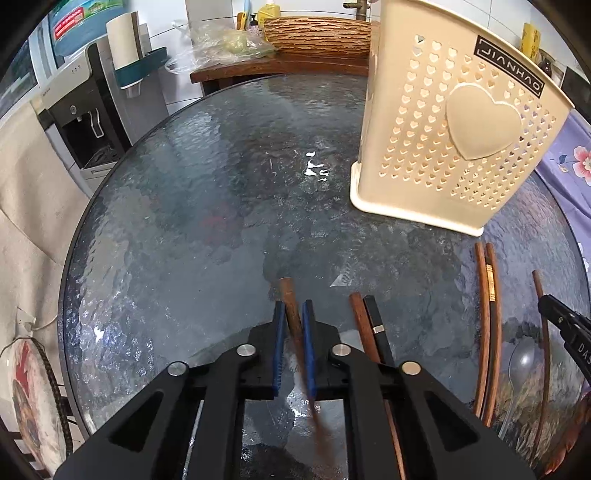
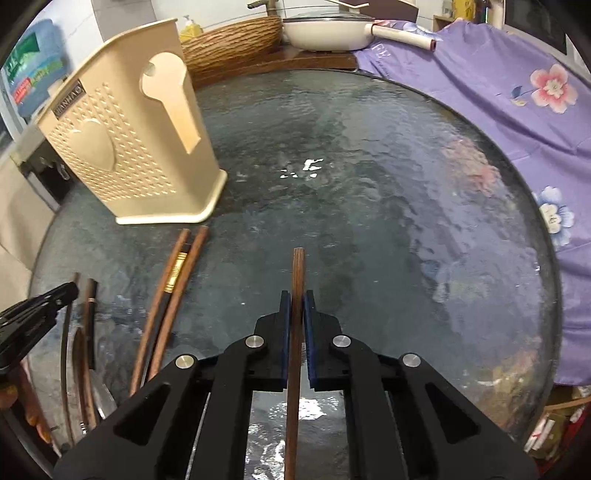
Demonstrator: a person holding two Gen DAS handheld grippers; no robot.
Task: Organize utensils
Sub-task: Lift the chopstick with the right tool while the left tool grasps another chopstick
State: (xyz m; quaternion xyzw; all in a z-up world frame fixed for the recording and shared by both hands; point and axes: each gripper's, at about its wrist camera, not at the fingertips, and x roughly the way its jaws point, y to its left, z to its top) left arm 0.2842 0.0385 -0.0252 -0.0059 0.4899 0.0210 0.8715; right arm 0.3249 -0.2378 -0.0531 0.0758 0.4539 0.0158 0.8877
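My left gripper (image 1: pixel 294 306) is shut on a brown wooden chopstick (image 1: pixel 288 295) that sticks out forward between its blue pads. My right gripper (image 2: pixel 297 297) is shut on another brown chopstick (image 2: pixel 298 266) that points straight ahead. A cream perforated utensil holder (image 1: pixel 454 125) with a heart on its front stands on the round glass table (image 1: pixel 221 184); it also shows in the right wrist view (image 2: pixel 122 147). Several more chopsticks (image 1: pixel 487 314) lie in front of the holder, also seen in the right wrist view (image 2: pixel 173 291). A metal spoon (image 1: pixel 521 365) lies among them.
A wooden side table (image 1: pixel 280 66) with a woven basket (image 1: pixel 317 35) stands behind the glass table. A white pan (image 2: pixel 325 31) sits beside the basket. A purple floral cloth (image 2: pixel 517 92) covers the right side. A water dispenser (image 1: pixel 85 107) stands at the left.
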